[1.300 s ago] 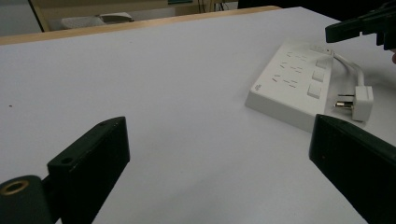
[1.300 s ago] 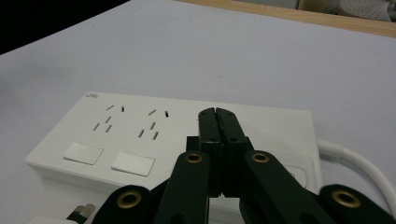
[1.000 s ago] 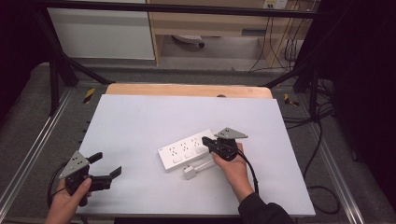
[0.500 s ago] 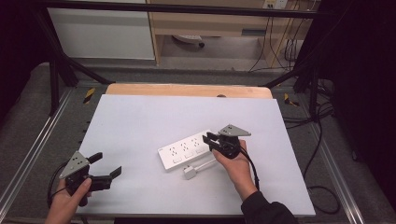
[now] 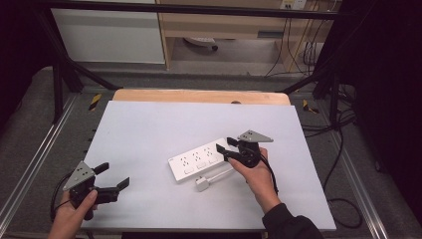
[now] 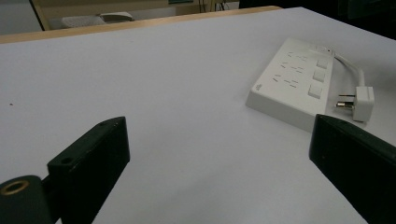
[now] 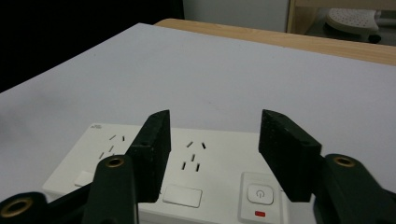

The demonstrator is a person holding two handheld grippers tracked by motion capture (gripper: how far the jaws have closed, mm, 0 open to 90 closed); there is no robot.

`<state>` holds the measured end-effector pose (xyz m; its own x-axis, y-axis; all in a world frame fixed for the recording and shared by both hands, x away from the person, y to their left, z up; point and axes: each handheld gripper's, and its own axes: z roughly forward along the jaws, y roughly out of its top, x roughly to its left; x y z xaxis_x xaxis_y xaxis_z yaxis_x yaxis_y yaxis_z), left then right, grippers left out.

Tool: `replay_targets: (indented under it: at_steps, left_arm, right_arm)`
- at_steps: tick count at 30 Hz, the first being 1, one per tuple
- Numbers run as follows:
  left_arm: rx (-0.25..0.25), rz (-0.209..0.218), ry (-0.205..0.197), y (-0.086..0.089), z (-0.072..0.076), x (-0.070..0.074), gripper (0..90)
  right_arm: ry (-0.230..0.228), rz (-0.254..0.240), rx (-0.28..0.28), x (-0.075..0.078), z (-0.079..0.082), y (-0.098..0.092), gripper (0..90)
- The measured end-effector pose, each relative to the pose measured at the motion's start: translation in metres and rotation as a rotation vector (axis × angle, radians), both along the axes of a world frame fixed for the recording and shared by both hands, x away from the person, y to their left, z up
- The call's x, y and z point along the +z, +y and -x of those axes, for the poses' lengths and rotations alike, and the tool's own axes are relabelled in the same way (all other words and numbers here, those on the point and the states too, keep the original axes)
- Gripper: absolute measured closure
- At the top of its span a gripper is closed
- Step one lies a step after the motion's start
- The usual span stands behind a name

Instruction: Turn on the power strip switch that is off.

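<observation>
A white power strip lies flat near the middle of the white table, its short cable ending in a white plug just in front of it. My right gripper hovers open at the strip's right end, its jaws spread above the sockets and the power button. My left gripper is open at the table's near left corner, well apart from the strip and the plug, with nothing between its jaws.
The white table top has a wooden strip along its far edge. Metal frame rails run along both sides. Cables trail on the floor at the right. Shelving stands behind the table.
My right gripper has shifted slightly right and back along the power strip's right end. The left gripper has stayed put.
</observation>
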<state>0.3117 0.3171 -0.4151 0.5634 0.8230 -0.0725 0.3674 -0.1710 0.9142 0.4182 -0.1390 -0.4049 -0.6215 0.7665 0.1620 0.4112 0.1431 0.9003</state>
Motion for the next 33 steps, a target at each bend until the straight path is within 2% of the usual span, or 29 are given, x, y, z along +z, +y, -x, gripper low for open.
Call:
replay_targets:
  at_steps: [4, 9, 18, 22, 26, 29, 33]
  left_arm:
    - [-0.002, -0.003, 0.001, 0.0, 0.0, 0.0, 5.1]
    - [-0.001, -0.003, 0.001, 0.0, 0.0, 0.0, 5.1]
    - [0.001, 0.0, 0.001, 0.0, 0.0, 0.0, 5.1]
    - [0.001, 0.0, 0.001, 0.0, 0.0, 0.0, 5.1]
    - [0.003, 0.001, 0.002, 0.0, 0.0, 0.0, 5.1]
    - [0.002, 0.003, 0.005, 0.0, 0.0, -0.001, 5.1]
    - [-0.003, 0.013, -0.001, -0.001, 0.0, 0.0, 5.1]
  right_arm:
    - [0.008, -0.008, -0.009, 0.003, -0.001, -0.003, 34.6]
    - [0.0, -0.015, -0.02, 0.009, -0.001, -0.007, 28.9]
    - [-0.015, 0.006, -0.05, 0.016, 0.002, -0.013, 8.8]
    - [-0.028, 0.002, -0.067, 0.021, 0.004, -0.02, 4.3]
    - [-0.089, 0.005, -0.115, 0.024, 0.008, -0.029, 3.8]
    - [-0.098, -0.002, -0.159, 0.026, 0.011, -0.038, 4.2]
    - [-0.119, -0.023, -0.172, 0.028, 0.017, -0.056, 3.6]
